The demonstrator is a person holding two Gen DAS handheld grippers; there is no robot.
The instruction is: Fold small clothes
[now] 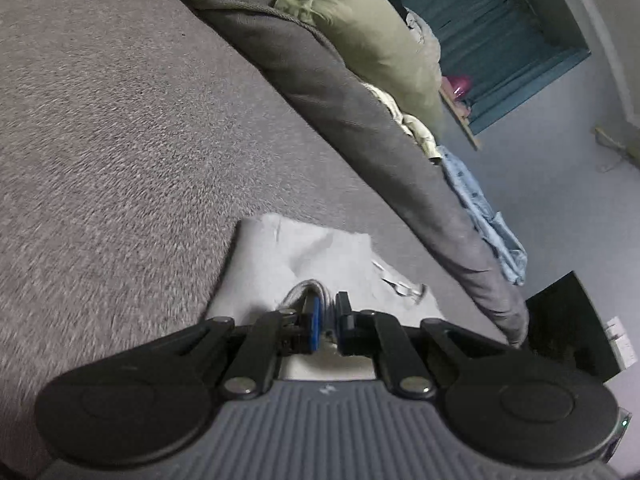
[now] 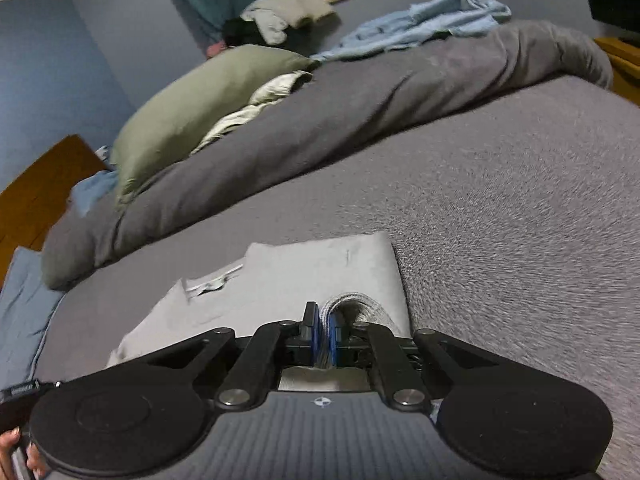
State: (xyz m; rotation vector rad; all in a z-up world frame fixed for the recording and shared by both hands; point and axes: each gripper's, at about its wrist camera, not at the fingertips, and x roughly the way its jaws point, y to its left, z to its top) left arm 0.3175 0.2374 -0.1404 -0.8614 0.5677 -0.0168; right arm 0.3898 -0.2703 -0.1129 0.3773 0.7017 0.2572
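On the nubby bed [image 2: 500, 200], both grippers pinch the smooth grey garment's [image 2: 320, 272] ribbed band.

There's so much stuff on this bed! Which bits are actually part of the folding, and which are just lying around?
Part of the folding:
light grey garment
left gripper
right gripper

Just lying around:
green pillow
dark grey duvet
pale blue cloth

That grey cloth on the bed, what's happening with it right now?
A person is folding it with a gripper in each hand. The left gripper and the right gripper are each shut on a bunched edge of the grey cloth, which lies partly folded on the grey bed. A rolled duvet, a green pillow and a blue garment lie behind it, untouched.
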